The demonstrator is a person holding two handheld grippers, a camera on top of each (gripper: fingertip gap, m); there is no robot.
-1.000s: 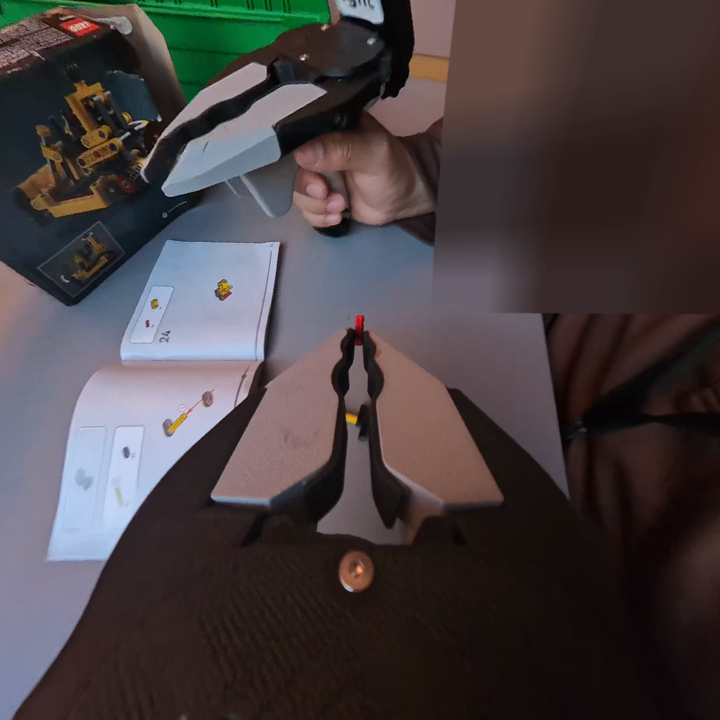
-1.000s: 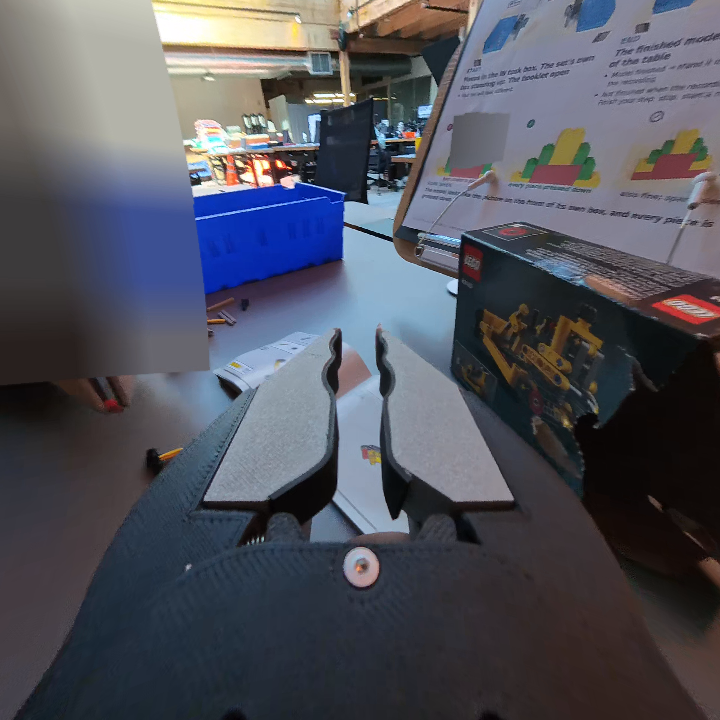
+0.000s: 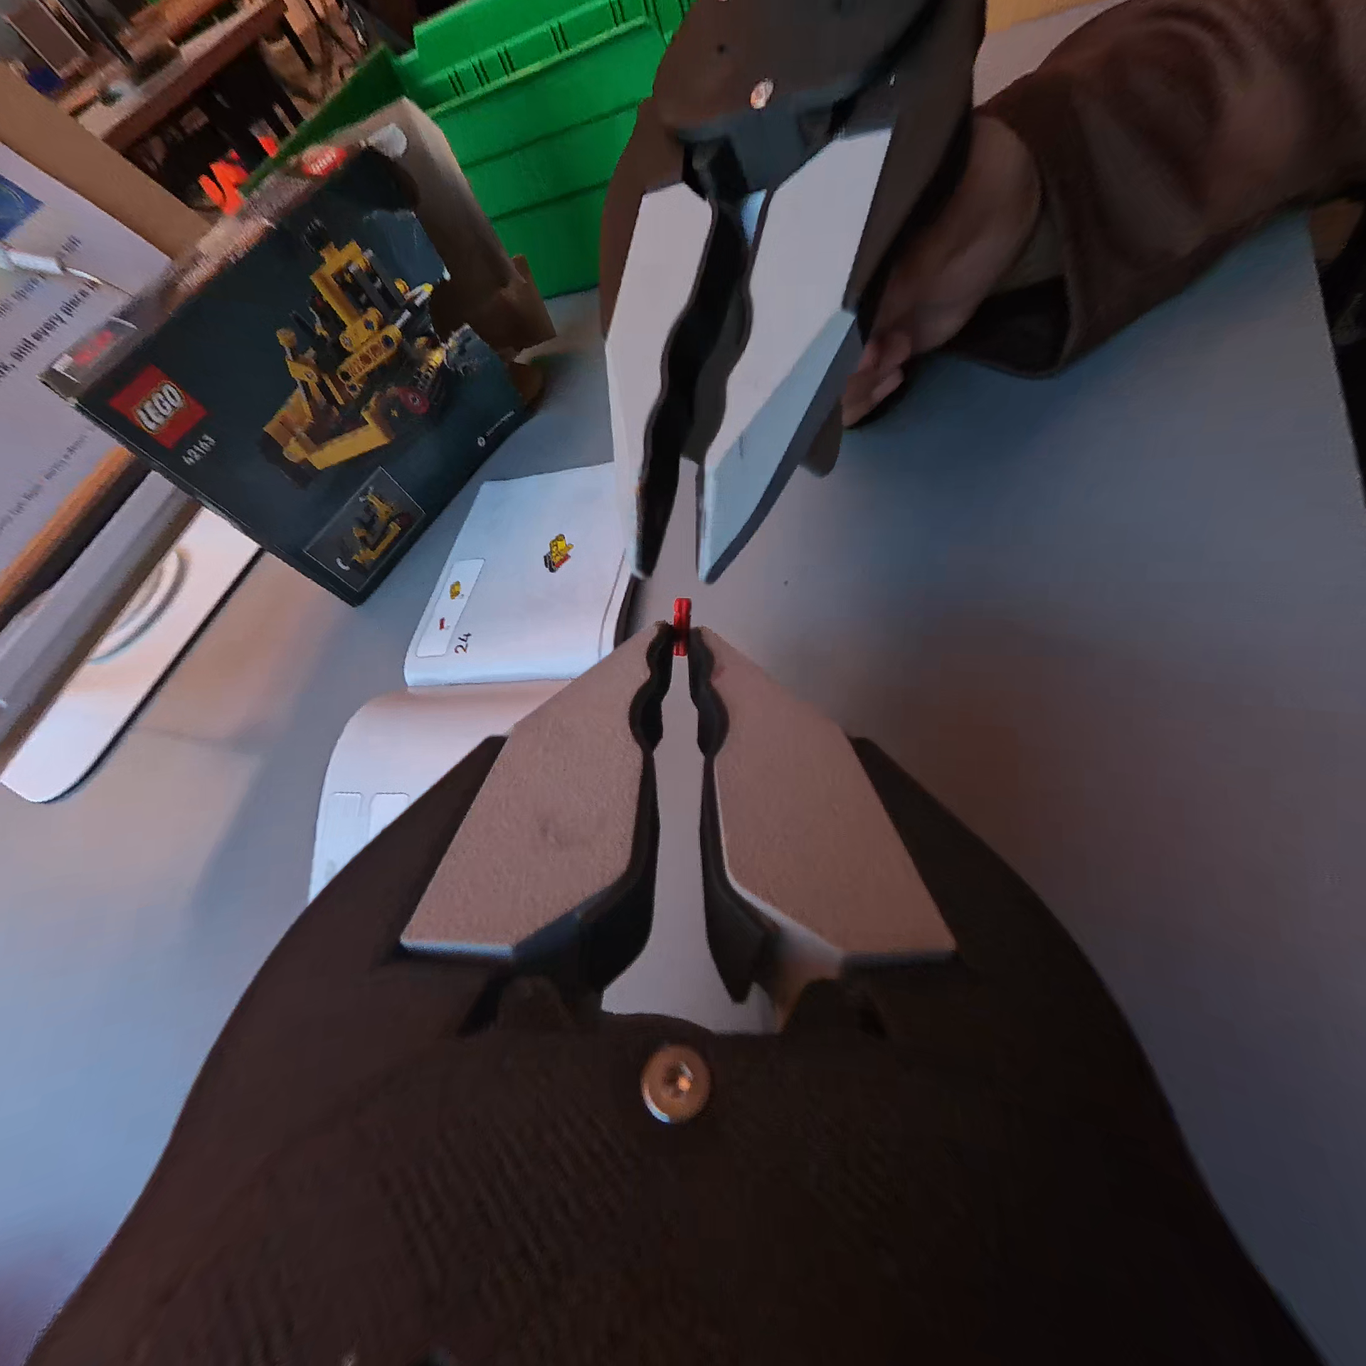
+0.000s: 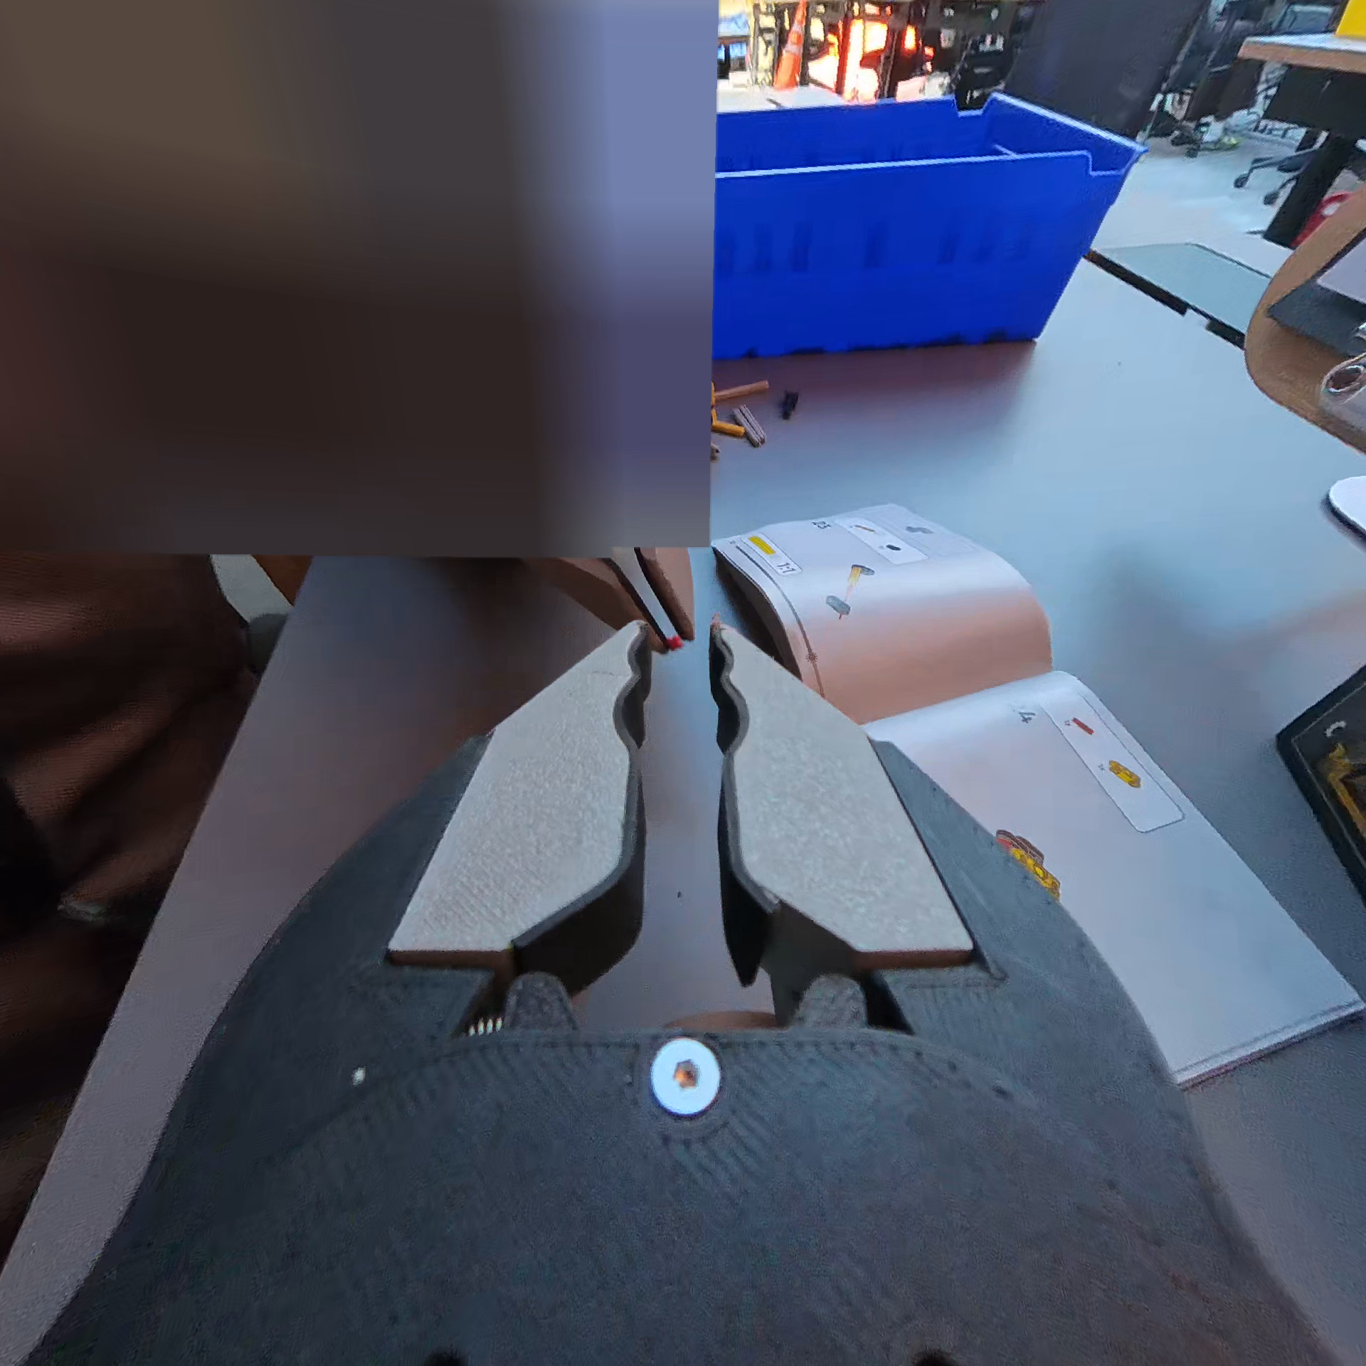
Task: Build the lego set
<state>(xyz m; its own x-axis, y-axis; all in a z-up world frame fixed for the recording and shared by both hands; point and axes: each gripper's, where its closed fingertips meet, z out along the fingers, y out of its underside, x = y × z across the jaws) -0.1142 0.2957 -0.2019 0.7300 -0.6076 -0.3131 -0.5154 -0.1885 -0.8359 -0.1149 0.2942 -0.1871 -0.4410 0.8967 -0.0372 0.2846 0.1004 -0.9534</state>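
Since a second ago, right gripper [image 3: 671, 573] has swung tip-to-tip with left gripper [image 3: 681, 637] — slightly open, empty — left pinches red pin [image 3: 681, 619].

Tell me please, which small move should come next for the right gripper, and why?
Probably ease the right gripper forward until its open tips straddle the free end of the red pin, then close. The left gripper is shut on the pin's lower part, with its top sticking out. The right gripper faces it tip to tip with a small gap, holding nothing.
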